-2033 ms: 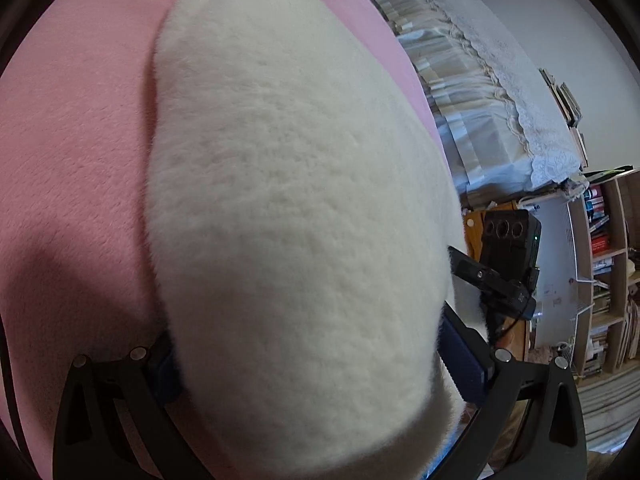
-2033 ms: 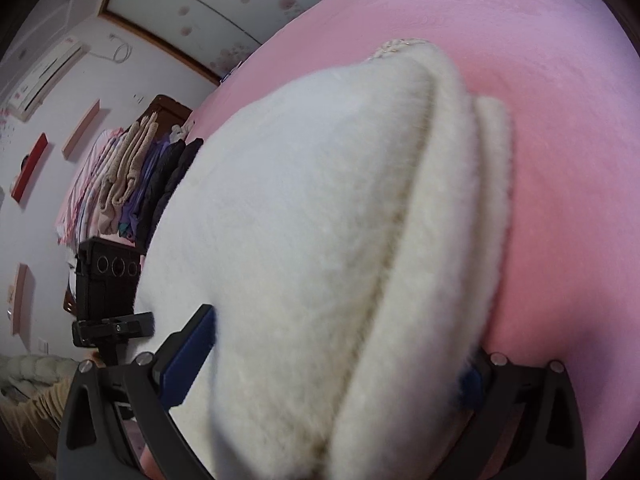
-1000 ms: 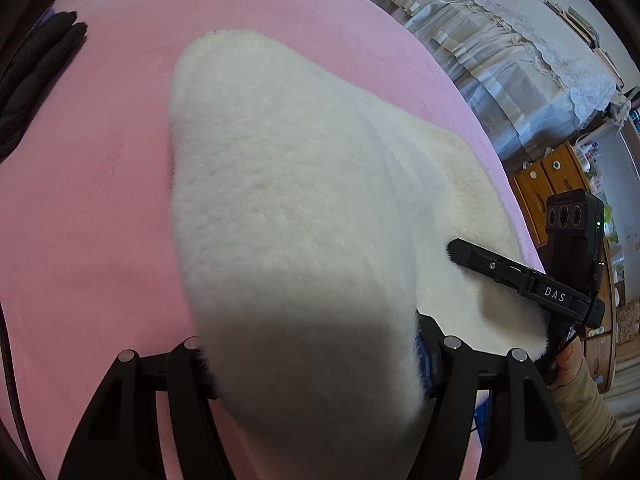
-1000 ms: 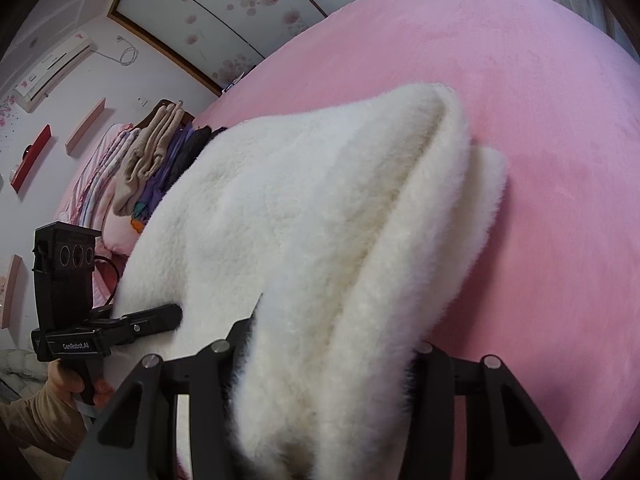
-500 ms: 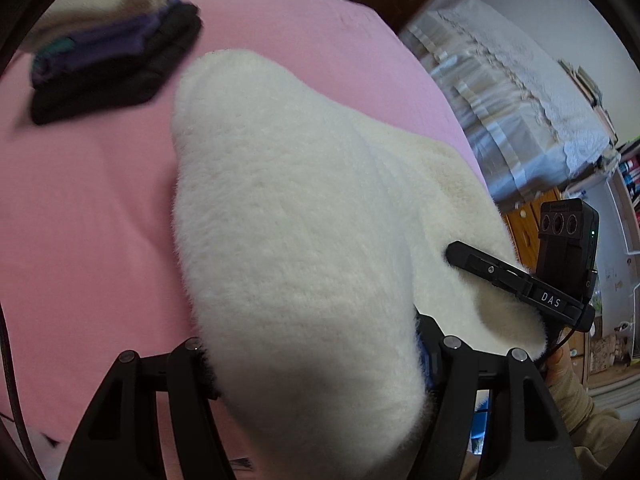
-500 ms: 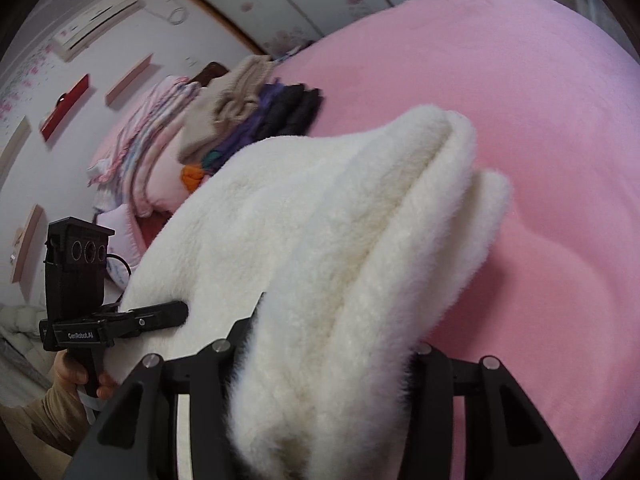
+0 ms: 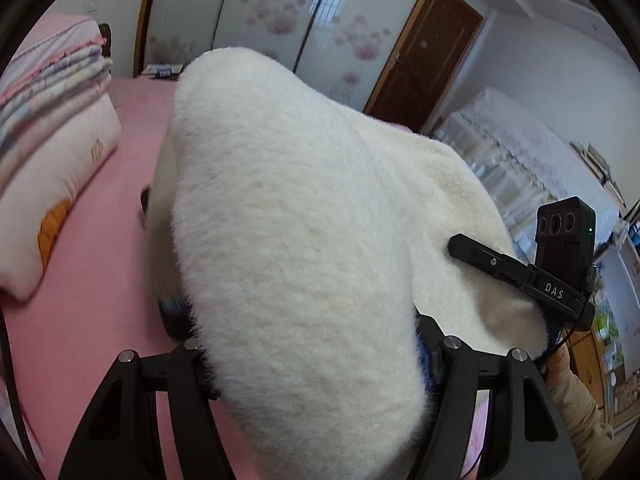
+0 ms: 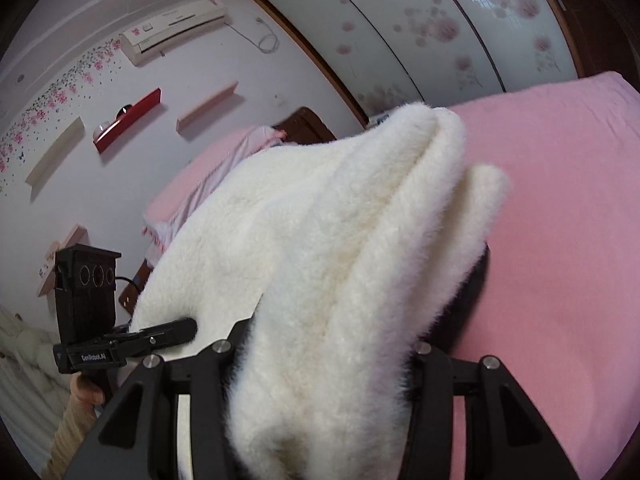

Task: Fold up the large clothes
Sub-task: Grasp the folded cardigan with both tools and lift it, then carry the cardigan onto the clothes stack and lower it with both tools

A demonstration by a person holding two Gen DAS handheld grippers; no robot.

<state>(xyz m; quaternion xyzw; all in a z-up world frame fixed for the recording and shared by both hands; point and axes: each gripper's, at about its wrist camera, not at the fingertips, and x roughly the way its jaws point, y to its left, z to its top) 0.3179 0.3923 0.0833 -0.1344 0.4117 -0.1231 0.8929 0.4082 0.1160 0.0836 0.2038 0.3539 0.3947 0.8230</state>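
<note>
Item: white fleece garment (image 7: 304, 216). Hung above pink bed (image 7: 100, 248), long edge stretched between my left gripper (image 7: 316, 364) and right gripper (image 8: 320, 364). Both jaws clenched on it; neither hand nearer.

Fleece garment (image 7: 304, 216) bunched between the fingers of the left gripper (image 7: 316, 364) and, further along the same edge, between those of the right gripper (image 8: 320, 364); it spans between the two, above the bed (image 8: 560, 184). Right gripper sits right of the left one, each on a hand. Stack of folded bedding (image 7: 48, 128) on the bed, left of the garment. Wardrobe doors (image 7: 256, 12) behind the bed, door (image 7: 424, 56) to their right. Air conditioner (image 8: 176, 28) high on the wall, shelves (image 8: 128, 120) below it.
</note>
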